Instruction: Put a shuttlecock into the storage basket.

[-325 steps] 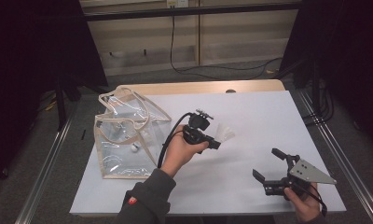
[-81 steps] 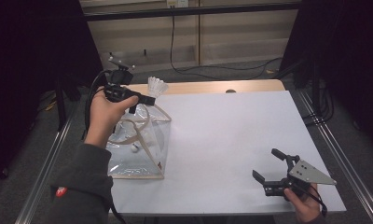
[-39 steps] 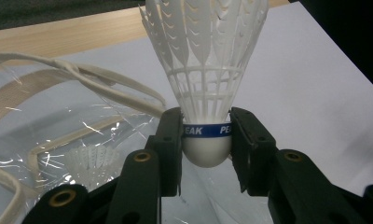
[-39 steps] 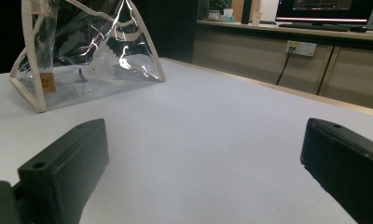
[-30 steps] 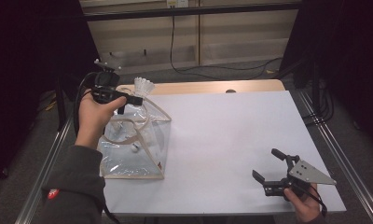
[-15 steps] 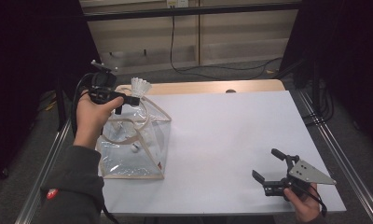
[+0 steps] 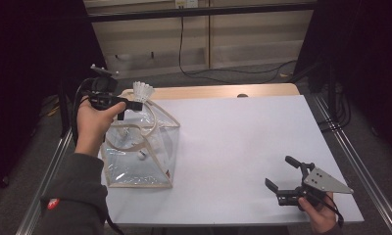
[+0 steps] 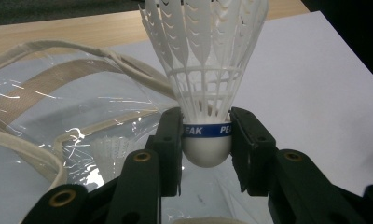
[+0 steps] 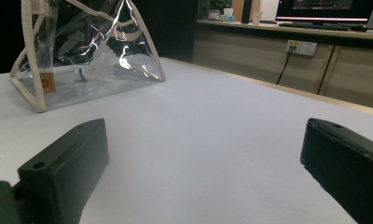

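white table point(image 7: 243, 142) fills the scene; near its far left corner the left gripper point(image 7: 128, 104) pinches a shuttlecock point(image 7: 143, 91) by its cork, above the clear bag point(image 7: 140, 152). by the near right corner, the right gripper point(image 7: 282, 174) rests spread, holding nothing.

The left gripper point(image 7: 130, 104), held in the person's left hand point(image 7: 92, 123), is raised over the far left part of the white table point(image 7: 243, 142), its jaws clamped on a white shuttlecock point(image 7: 143, 91) above a clear plastic bag point(image 7: 140, 152) with beige trim. A second shuttlecock point(image 7: 142, 154) lies inside the bag. The right gripper point(image 7: 281, 179) rests at the near right corner, jaws spread apart, nothing between them
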The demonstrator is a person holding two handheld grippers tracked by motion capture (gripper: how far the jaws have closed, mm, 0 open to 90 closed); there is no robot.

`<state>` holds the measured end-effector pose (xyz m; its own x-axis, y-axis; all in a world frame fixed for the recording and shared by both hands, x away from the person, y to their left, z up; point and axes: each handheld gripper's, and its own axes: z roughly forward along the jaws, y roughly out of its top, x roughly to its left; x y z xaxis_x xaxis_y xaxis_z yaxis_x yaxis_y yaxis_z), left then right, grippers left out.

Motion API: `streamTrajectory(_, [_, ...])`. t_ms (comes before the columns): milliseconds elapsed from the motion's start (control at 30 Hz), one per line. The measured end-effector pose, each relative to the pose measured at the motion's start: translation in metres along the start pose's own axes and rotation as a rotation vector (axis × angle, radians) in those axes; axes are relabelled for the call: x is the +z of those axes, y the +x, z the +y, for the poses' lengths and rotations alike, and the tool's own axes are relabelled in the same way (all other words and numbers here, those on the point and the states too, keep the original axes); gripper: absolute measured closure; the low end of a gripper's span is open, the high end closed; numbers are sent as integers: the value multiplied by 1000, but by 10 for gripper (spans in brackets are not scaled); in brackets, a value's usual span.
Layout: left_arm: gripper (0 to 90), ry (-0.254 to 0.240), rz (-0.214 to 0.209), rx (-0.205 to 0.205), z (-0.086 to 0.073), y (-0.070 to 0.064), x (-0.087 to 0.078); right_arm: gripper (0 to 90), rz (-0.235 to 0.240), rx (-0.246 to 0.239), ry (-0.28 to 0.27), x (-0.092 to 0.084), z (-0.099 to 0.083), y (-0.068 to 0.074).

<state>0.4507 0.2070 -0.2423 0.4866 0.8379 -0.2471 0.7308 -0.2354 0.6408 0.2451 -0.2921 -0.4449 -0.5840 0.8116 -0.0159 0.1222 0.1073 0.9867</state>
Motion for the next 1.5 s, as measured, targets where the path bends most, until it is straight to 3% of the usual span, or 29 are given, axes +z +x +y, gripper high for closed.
streamTrajectory(1500, [656, -21, 57, -65, -13, 21, 2, 6, -1, 1, -7, 0, 0, 0])
